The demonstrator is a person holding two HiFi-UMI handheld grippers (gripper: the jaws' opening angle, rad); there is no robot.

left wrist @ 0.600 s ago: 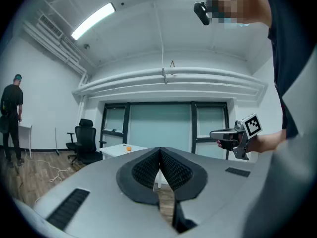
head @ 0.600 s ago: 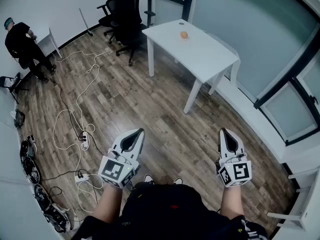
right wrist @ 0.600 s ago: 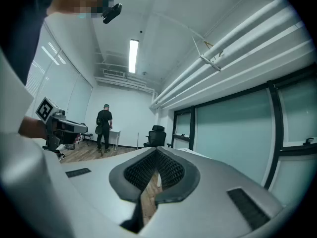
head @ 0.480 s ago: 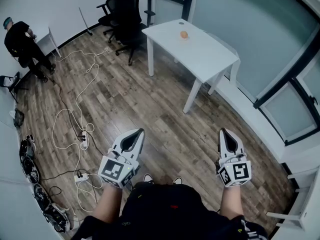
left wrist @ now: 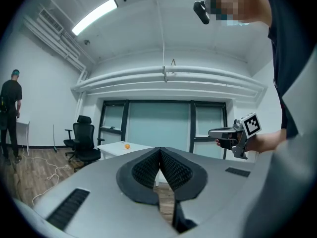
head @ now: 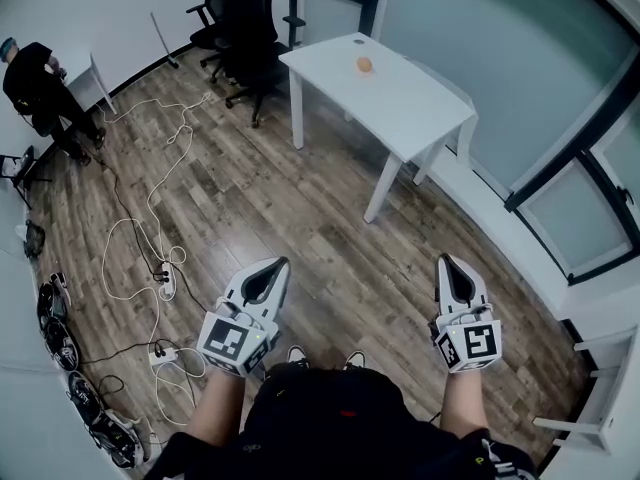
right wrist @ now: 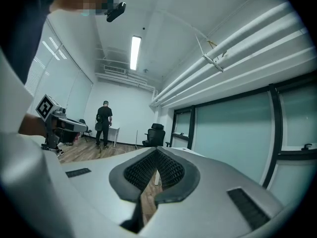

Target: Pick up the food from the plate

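A small orange piece of food (head: pixel 365 65) lies on the white table (head: pixel 400 108) far across the room; any plate under it is too small to tell. The left gripper view shows the food (left wrist: pixel 127 146) as a distant dot. My left gripper (head: pixel 277 264) and right gripper (head: pixel 446 262) are held at waist height above the wooden floor, far from the table. Both are shut, with nothing between the jaws. The ribbed pads meet in the left gripper view (left wrist: pixel 159 151) and in the right gripper view (right wrist: pixel 156 152).
Black office chairs (head: pixel 245 18) stand left of the table. A person in black (head: pixel 35 83) stands at a small desk at the far left. White cables (head: pixel 150 218), power strips and gear lie on the floor at the left. Glass partitions (head: pixel 560 118) run along the right.
The head view has shifted slightly, so the table and chairs sit a little higher and further left. Both grippers hold their place and stay shut.
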